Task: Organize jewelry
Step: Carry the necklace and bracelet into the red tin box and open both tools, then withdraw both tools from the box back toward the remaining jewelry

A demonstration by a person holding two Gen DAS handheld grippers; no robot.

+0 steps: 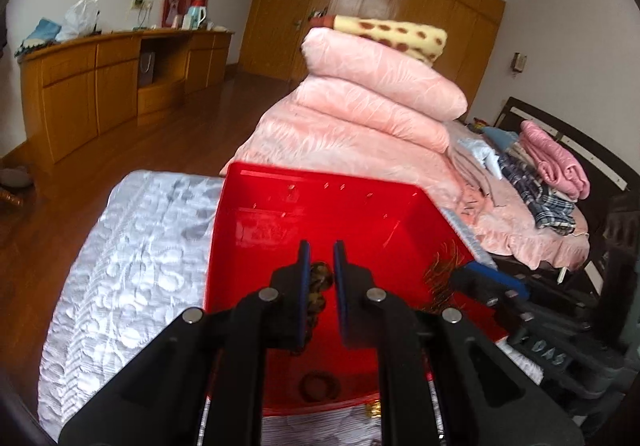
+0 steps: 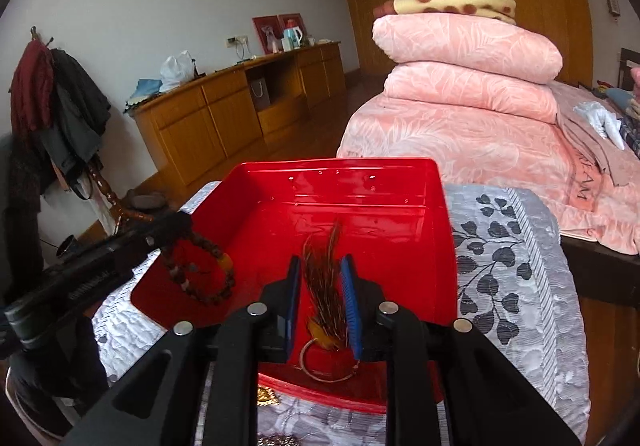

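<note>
A red plastic tray (image 1: 320, 202) (image 2: 360, 174) sits on a silver patterned cloth. My left gripper (image 1: 321, 258) hangs over the tray with its jaws a little apart; a brown beaded bracelet (image 1: 318, 280) (image 2: 200, 274) dangles against the left pad, and I cannot tell if it is pinched. My right gripper (image 2: 323, 274) is open over the tray, its pads either side of a brown feather earring with a hoop (image 2: 326, 286) lying on the tray floor. A dark ring (image 1: 318, 386) lies in the tray's near part. Gold jewelry (image 2: 266, 396) lies on the cloth at the tray's near edge.
The silver cloth (image 2: 512, 286) covers a small table. A bed with stacked pink quilts (image 2: 460, 86) stands just behind. A wooden sideboard (image 2: 224, 118) and a coat rack (image 2: 52, 118) stand at the left. The other gripper (image 1: 492, 286) shows at the tray's right rim.
</note>
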